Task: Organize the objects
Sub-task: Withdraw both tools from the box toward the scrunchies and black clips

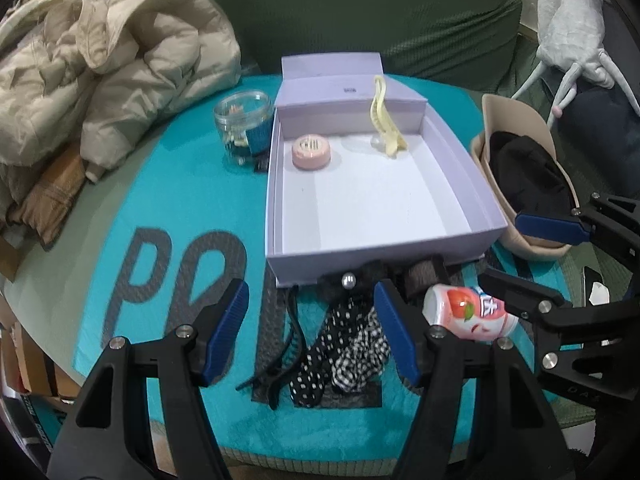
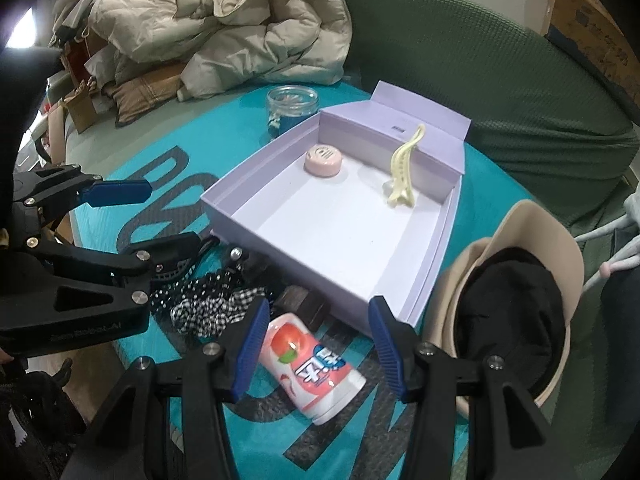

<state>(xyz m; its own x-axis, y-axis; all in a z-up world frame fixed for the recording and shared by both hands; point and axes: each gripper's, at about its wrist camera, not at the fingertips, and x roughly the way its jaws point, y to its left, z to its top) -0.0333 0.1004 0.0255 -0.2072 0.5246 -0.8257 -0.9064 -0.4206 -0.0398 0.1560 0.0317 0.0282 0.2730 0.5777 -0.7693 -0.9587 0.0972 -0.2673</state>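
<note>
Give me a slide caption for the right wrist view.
Open right gripper straddles a pink bottle lying beside the lavender box.

Place: you are in a home living room | green sofa (image 1: 400,20) behind | beige puffer jacket (image 1: 120,60) heaped on it | teal rug (image 1: 180,208) as your surface | grey hoodie (image 1: 568,20) at right | cardboard boxes (image 2: 588,12) stacked behind sofa | hair accessories lying about.

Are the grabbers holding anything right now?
No, nothing is held. The left gripper hangs open over the hair ties, and the right gripper has its jaws open on either side of the pink bottle.
</note>
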